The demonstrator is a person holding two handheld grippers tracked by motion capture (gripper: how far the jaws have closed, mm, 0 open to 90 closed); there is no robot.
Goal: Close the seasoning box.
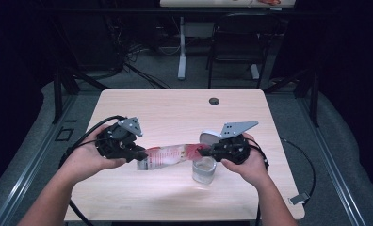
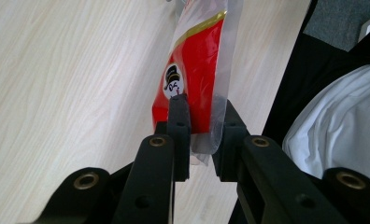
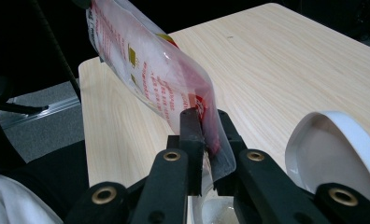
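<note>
Red-and-clear plastic snack packet (image 1: 168,156) stretched level between 2 grippers, long axis running left-right above pale wooden table (image 1: 175,108). Left gripper (image 1: 140,153) clamps 1 end, right gripper (image 1: 204,151) the other. Clear glass jar (image 1: 204,170) directly under right-hand end; right hand nearer for pour.

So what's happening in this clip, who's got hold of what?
A person holds a red snack packet stretched between two handheld grippers above the table. The left gripper is shut on one end, the right gripper on the other. A clear cup stands just below the right gripper, with a white lid beside it.
</note>
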